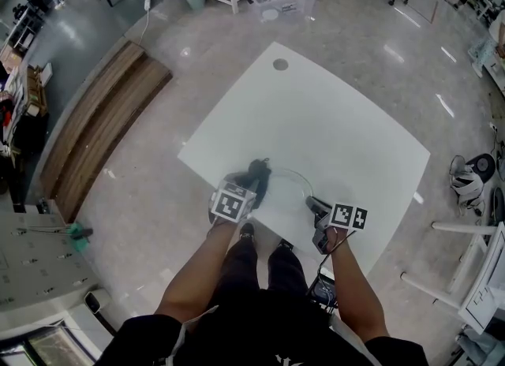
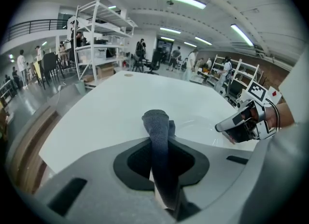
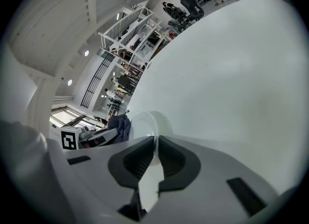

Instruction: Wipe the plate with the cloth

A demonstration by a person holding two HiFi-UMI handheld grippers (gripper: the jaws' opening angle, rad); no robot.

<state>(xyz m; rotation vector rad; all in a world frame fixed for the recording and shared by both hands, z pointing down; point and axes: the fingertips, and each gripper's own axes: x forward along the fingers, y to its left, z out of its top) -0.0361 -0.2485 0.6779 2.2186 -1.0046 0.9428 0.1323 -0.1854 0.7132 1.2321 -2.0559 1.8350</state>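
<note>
Showing the two claws at the near edge of the white rectangular desk [image 1: 316, 120], one at the end of each forearm.

Left claw [image 1: 248, 189]: closed on a dark grey, soft fabric cloth [image 1: 257, 173]. The cloth's bunched free end sticks out ahead of the jaws, along the line in which the claw points.

Right claw [image 1: 314, 205]: jaws nearly together, pinching the thin rim of a clear, round glass plate [image 1: 286, 186] on its right side. In the right gripper view the rim runs edge-on through the narrow gap between the pads.

The plate lies between the two claws, close to the desk's near edge. Whether it rests flat on the desk or is tipped up by the grip cannot be told.

Key relation: the plate's open face lies just to the right of the left claw and slightly beyond it. The cloth's free end stands at the plate's left rim, touching it or all but touching. Being round, the plate offers no long axis, so the stroke is judged to run from the left rim across towards the pinched right rim. The left claw is thus the nearer, working one; the right serves as a brace.

Beyond the plate, near the desk's far corner, sits a small round grey cap [image 1: 280, 64].
</note>
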